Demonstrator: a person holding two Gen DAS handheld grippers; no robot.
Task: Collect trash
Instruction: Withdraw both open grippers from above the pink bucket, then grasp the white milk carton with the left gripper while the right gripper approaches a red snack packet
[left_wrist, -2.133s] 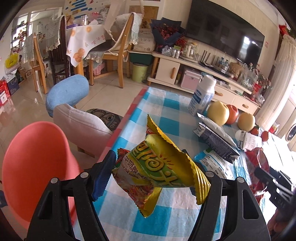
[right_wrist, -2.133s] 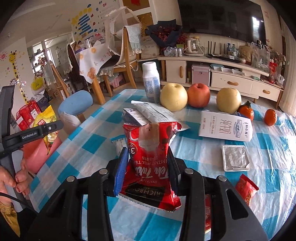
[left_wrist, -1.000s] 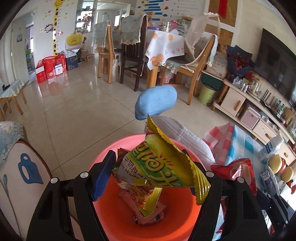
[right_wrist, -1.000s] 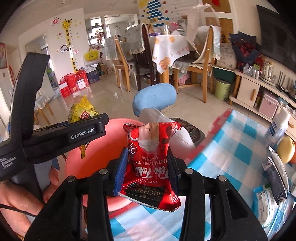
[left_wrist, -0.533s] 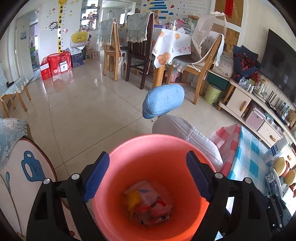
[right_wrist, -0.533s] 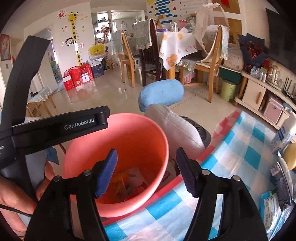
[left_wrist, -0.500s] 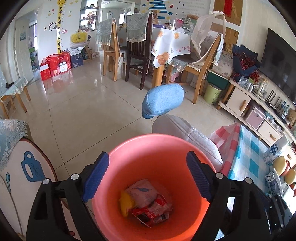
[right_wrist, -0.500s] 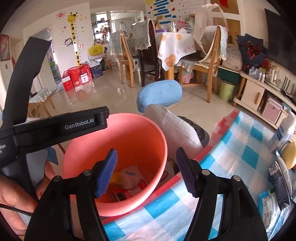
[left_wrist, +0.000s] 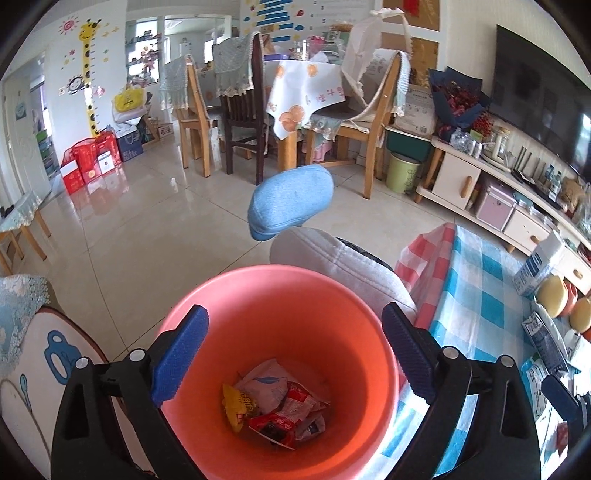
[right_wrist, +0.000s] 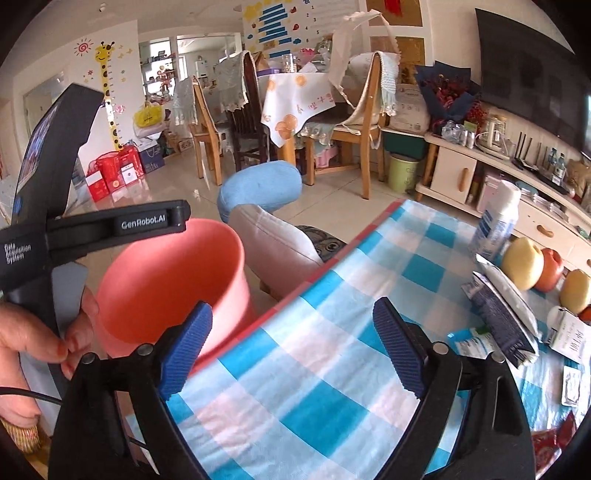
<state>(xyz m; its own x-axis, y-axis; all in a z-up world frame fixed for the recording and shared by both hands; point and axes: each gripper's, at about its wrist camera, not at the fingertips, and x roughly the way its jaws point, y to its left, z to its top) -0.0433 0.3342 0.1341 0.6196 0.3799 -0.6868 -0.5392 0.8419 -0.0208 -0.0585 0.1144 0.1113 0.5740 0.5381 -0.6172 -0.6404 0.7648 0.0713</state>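
Both packets have left the tongs since the earlier frames: the yellow-green snack bag and the red tea sachet now lie with other wrappers (left_wrist: 275, 406) at the bottom of the bin (left_wrist: 280, 291). Left tongs (left_wrist: 295, 354) hang over the bin's mouth, jaws spread wide and holding nothing, with the wrappers directly below and between the blue pads (left_wrist: 181, 354). Right tongs (right_wrist: 291, 350) have swung back toward the table (right_wrist: 332, 332); they too are spread apart and hold nothing, with checked cloth between and below the pads. From the right view the bin stands just left of the left pad, beside the table edge, and the left tool's black body (right_wrist: 92, 229), held in a hand (right_wrist: 40, 339), crosses above the bin. Ahead and right of the right tongs, more packets (right_wrist: 502, 314) lie on the cloth, near a white bottle (right_wrist: 495, 221) and some fruit (right_wrist: 524, 262).
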